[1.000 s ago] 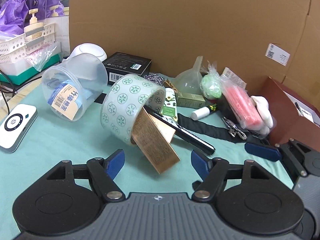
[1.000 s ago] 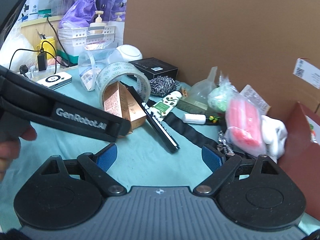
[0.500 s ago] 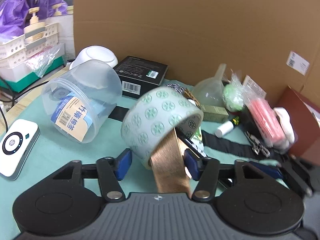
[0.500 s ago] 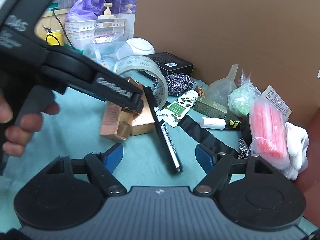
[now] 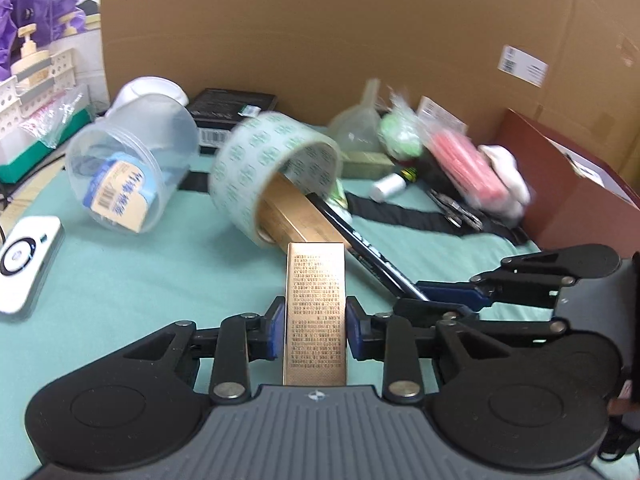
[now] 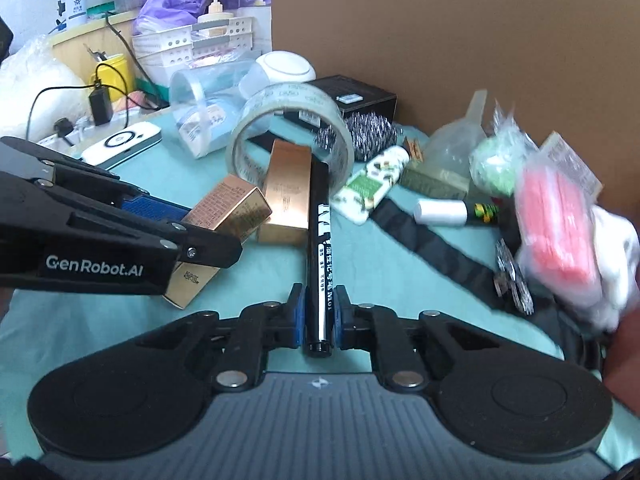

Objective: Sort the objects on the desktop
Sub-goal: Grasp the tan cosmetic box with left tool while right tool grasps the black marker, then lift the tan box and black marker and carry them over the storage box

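My left gripper (image 5: 315, 320) has a narrow gold box (image 5: 316, 280) between its blue pads, which press on the box's sides while the jaws are still closing. In the right wrist view the same box (image 6: 224, 216) juts from the left gripper, tilted. A second gold box (image 6: 290, 188) lies through the patterned tape roll (image 5: 248, 168). Beside that box lies a black marker pen (image 6: 319, 220), and my right gripper (image 6: 320, 316) is shut on its near end. The marker's far tip reaches into the tape roll (image 6: 256, 116).
On the green cloth lie a tipped clear plastic jar (image 5: 128, 160), a white device (image 5: 24, 264), a black box (image 5: 232, 108), a funnel (image 5: 360, 128), a pink packet (image 5: 464, 160) and a black strap (image 5: 400, 216). A dark red box (image 5: 568, 192) stands right. A cardboard wall (image 5: 360, 40) closes the back.
The left jaws came in around one gold box and now press on it. The right gripper went from wide open to shut on the marker's near end. The tape roll shifted.
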Tool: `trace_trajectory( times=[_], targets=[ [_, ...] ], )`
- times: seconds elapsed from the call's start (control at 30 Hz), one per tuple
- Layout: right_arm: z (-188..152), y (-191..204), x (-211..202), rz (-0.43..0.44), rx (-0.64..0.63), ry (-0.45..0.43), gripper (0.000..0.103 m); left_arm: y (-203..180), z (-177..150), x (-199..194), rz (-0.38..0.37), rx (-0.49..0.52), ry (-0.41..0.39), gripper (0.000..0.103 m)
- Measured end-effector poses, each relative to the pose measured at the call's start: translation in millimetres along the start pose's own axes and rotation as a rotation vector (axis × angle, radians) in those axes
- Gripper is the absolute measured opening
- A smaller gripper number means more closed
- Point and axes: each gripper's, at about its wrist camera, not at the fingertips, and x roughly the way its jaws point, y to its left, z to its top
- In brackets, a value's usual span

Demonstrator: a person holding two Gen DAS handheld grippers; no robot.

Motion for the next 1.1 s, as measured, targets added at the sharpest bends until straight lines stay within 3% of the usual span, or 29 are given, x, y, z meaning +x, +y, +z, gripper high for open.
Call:
trace_trajectory(
  times=[0.23,0.97,1.1],
  targets=[
    [-31,-3,-41,0.029,0.009,0.038,0.013,-13,-9,-2,0.02,0.034,0.012,0.034],
    [-10,-3,-13,0.02,-0.006,0.024,0.012,-27,-9,9,0.087,0.106,0.027,0.031],
    [-19,-3,-24,0.02,0.013,0.011,0.012,-35,-9,4,0.059,0.084,0.025,0.031]
  ],
)
